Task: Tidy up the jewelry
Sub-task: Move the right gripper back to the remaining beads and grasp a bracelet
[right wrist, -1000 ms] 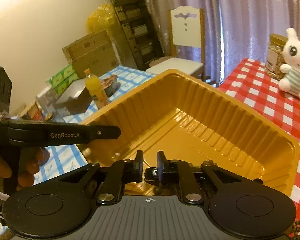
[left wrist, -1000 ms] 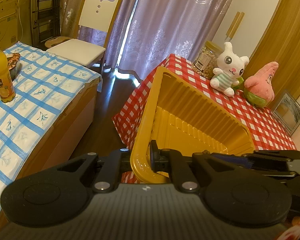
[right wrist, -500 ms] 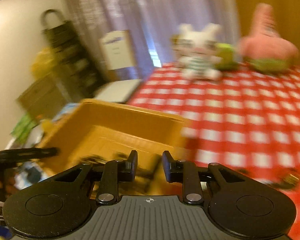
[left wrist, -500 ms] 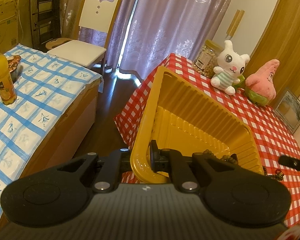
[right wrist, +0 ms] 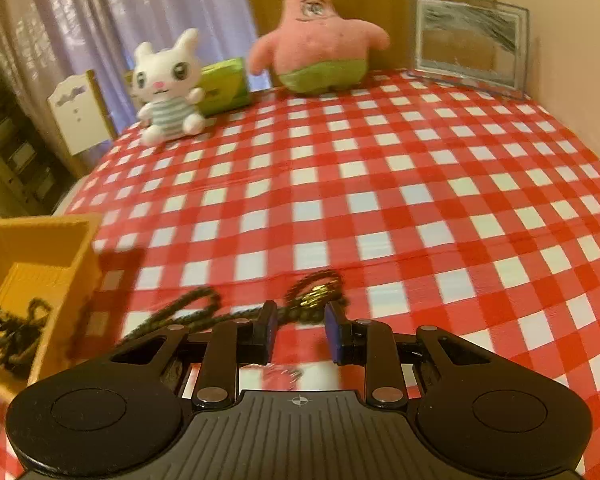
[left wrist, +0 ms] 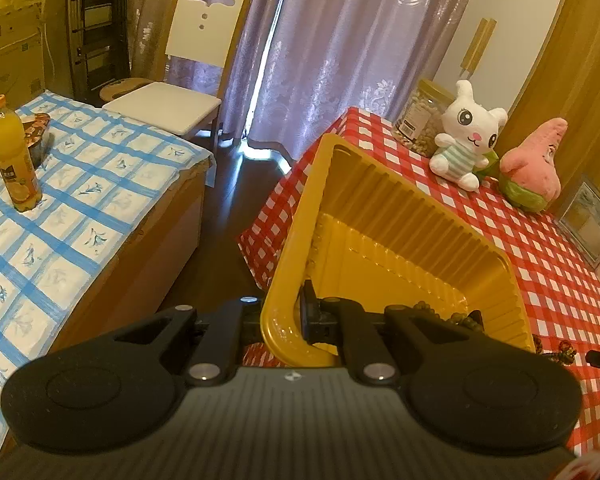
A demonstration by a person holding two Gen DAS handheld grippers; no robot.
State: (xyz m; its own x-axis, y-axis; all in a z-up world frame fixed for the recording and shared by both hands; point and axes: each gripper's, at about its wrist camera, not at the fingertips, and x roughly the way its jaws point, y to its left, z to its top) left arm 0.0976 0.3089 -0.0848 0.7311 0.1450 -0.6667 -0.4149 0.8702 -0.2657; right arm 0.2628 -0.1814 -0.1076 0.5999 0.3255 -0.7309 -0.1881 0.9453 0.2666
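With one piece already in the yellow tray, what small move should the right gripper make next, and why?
Probably ease the right gripper forward and down so its open jaws straddle the necklace lying on the tablecloth, then close. The left gripper already pinches the tray rim, holding it ready.

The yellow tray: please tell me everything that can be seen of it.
The yellow tray is a shallow rectangular bin that looks like thin glossy plastic, with ribbed walls and a rolled rim. It sits at the corner of the red checked table, seemingly tipped up there. The left gripper is shut on its near rim, one finger inside and one outside. Dark beaded jewelry lies in its near end. The right gripper does not touch it.
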